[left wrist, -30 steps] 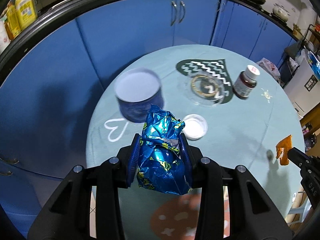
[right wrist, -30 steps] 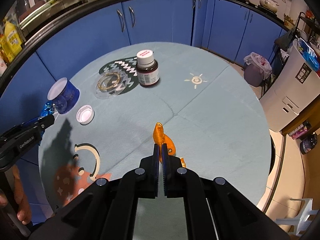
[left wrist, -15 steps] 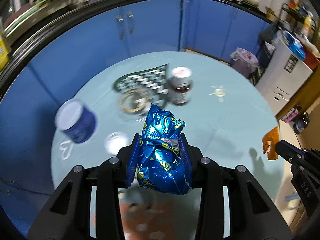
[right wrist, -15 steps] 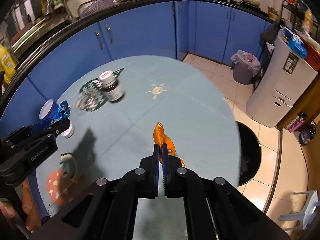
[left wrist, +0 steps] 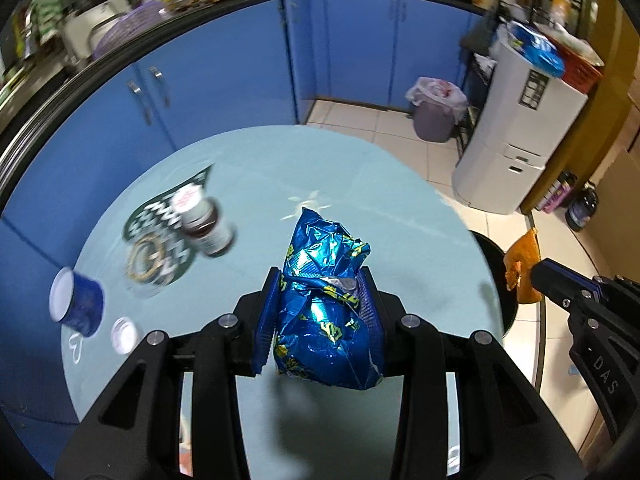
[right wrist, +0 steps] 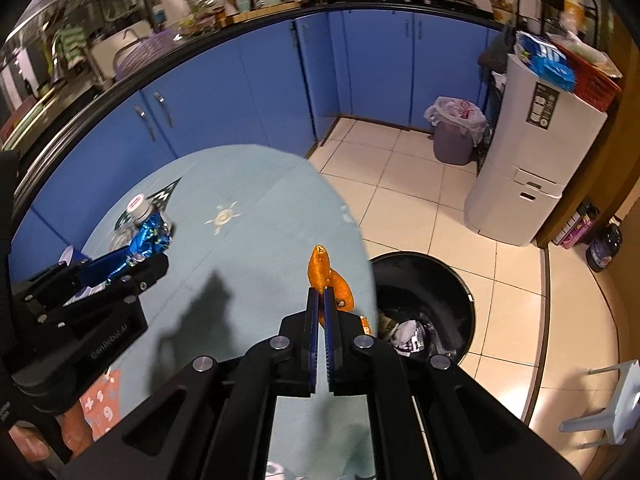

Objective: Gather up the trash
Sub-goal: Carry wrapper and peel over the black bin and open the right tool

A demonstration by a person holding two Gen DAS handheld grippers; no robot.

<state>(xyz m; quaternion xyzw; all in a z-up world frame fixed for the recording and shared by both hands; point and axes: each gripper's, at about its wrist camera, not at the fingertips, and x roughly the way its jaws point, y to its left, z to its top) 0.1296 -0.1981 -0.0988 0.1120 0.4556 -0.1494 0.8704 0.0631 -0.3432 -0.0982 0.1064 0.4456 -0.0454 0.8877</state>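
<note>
The left gripper is clamped on a crumpled blue foil snack bag, its blue pads pressing both sides, above the near part of the round table with its pale blue cloth. The right gripper has its jaws together, pinching a crumpled orange wrapper over the table's right edge, just beside a black trash bin on the tiled floor that already holds crumpled litter. Toward the table's left edge lie a brown bottle with a white cap, a clear round lid, a blue cup on its side and a small white cap. A lined grey bin stands by the blue cabinets.
</note>
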